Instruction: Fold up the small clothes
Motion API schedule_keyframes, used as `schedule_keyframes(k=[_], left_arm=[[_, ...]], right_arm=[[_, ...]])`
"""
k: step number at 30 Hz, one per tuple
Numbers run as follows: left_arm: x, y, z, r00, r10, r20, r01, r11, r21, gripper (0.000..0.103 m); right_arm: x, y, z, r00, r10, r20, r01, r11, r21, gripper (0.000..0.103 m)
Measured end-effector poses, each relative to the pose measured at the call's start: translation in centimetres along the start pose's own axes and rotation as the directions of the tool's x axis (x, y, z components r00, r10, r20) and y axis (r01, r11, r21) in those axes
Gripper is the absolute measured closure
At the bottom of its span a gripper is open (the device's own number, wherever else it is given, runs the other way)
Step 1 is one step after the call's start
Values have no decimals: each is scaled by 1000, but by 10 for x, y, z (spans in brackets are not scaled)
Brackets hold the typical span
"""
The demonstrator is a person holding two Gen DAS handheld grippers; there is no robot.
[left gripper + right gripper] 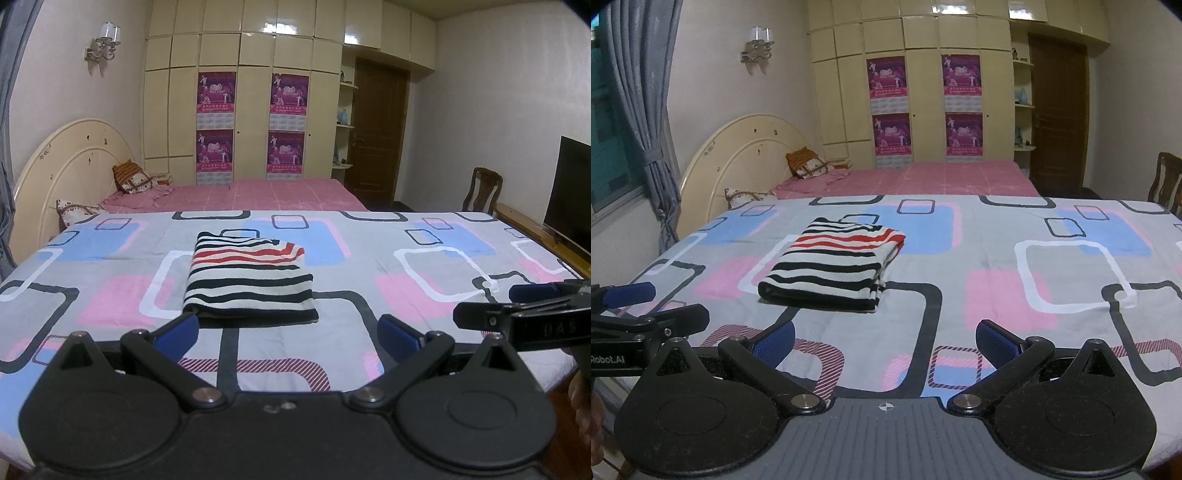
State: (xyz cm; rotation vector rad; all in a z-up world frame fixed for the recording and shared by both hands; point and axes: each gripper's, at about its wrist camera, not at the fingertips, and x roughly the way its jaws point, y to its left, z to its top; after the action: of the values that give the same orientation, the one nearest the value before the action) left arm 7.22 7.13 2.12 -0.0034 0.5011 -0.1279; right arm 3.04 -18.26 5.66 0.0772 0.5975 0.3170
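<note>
A striped garment (249,278) in white, black and red lies folded into a neat rectangle on the patterned bedsheet (406,295). It also shows in the right wrist view (834,264). My left gripper (288,334) is open and empty, just in front of the garment's near edge. My right gripper (886,341) is open and empty, in front of the garment and to its right. The right gripper shows at the right edge of the left wrist view (517,306). The left gripper shows at the left edge of the right wrist view (639,306).
A second bed with a pink sheet (266,194) and pillows (133,177) lies beyond. A cream wardrobe (243,110), a brown door (378,129), a wooden chair (482,190) and a dark TV screen (570,192) stand around. A curtain (646,110) hangs left.
</note>
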Motion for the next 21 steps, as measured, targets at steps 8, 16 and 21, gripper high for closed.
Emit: schedule_keyframes(k=[8,16,21], left_arm=[[-1,4,2,1000,-4,7,5,1000,-8,0],[-3,5,1,1000,-4,9,4,1000,-12,0],[-5,7,2,1000,1,17,-1,1000,-13,0]], right_arm=[[1,0,1,1000,3,0,-3,1000,-9,0],[1,1,2,1000,-3,1,3,1000,-22,0],[1,0,2,1000,2,4,-2,1000,-25,0]])
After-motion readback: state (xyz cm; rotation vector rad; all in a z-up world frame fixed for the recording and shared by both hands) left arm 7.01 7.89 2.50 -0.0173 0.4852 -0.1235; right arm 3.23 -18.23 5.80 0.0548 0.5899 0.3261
